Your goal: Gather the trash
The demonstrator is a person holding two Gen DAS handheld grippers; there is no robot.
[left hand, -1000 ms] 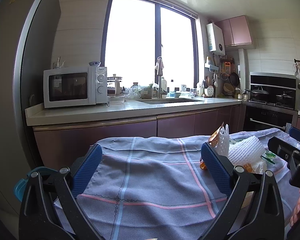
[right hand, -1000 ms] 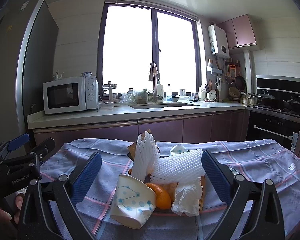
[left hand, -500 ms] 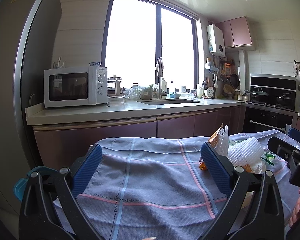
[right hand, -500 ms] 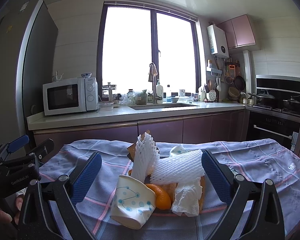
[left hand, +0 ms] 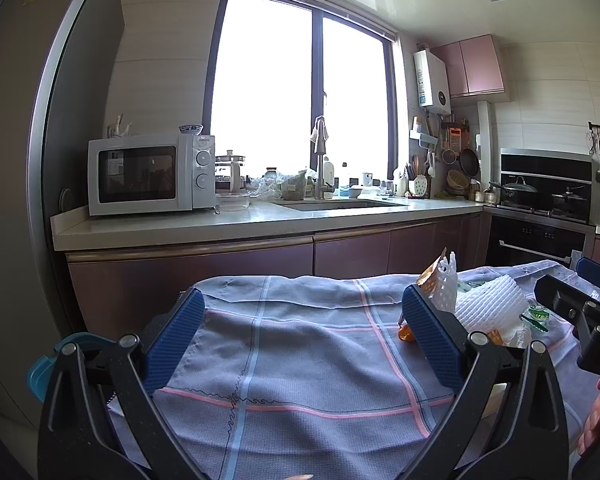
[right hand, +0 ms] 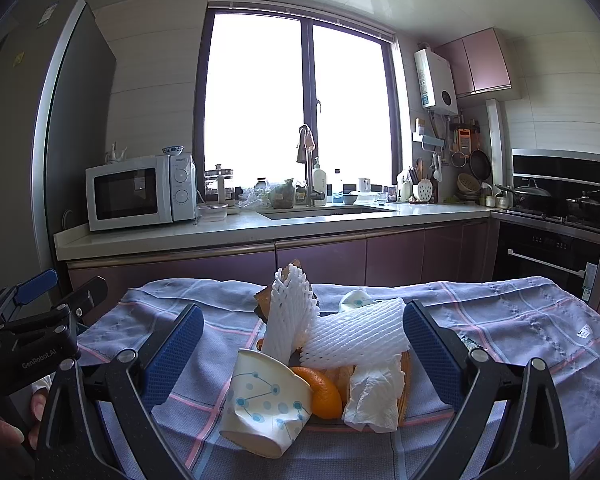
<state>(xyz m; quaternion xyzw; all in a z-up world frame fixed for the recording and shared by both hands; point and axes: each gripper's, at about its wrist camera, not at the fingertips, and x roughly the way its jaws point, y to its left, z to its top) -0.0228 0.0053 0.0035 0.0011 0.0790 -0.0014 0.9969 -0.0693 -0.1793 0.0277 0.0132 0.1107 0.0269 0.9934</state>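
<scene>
While both hand-held grippers (left hand: 300, 340) (right hand: 300, 348) gape empty, foam netting (right hand: 352, 338) hides the trash beneath.

Black plastic gripper frames, blue ribbed pads on fingers (right hand: 171, 356), silver screws, white "GenRobot.AI" lettering

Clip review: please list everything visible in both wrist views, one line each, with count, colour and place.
Crushed paper cup: one, white with blue dots, pile front, on its side.
Foam fruit nets: two, white, atop pile.
Orange peel: one, orange, behind cup.
Crumpled tissue: one, white, pile's right front.
Checked tablecloth: one, blue-grey with pink lines, over table.
Microwave: one, white, counter left.
Sink tap: one, metal, below window.
Black pans: two, on stove, right.
Left tongs: open, over bare cloth.
Right tongs: open, flanking pile.
</scene>
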